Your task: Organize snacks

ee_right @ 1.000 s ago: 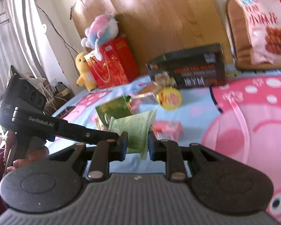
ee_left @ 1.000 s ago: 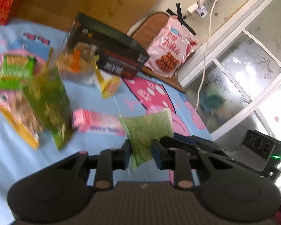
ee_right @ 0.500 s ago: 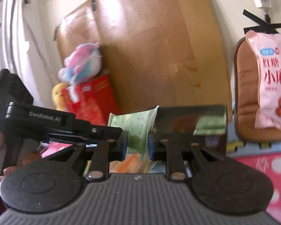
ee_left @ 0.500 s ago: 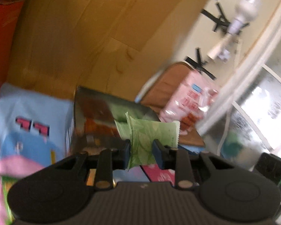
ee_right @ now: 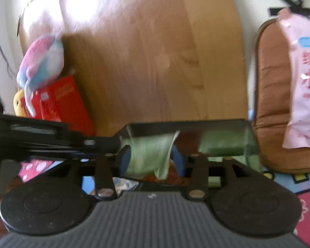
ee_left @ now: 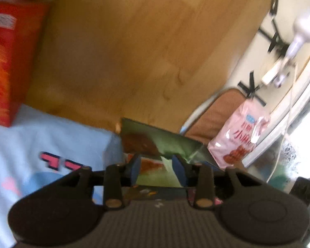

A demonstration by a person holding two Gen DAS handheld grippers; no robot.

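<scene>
Gaping wide, the left gripper [ee_left: 157, 168] jaws bracket the green snack packet [ee_left: 169, 165] they pinched half a second ago; the right gripper [ee_right: 149, 161] jaws seemingly still touch it [ee_right: 148, 155], over the dark box [ee_right: 223, 136]. Only the right view shows the plush toy [ee_right: 41, 62]; the pink snack bag [ee_left: 239, 136] stands beyond.

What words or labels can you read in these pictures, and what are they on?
"小": the one clear character on the pink snack bag; the red characters around it are cut off or blurred.
Blue badge near the top of that bag: too blurred to read.
White label on the red box: too blurred to read.
Pale green packet between the claws: no readable print.
Dark box: no text visible.
</scene>
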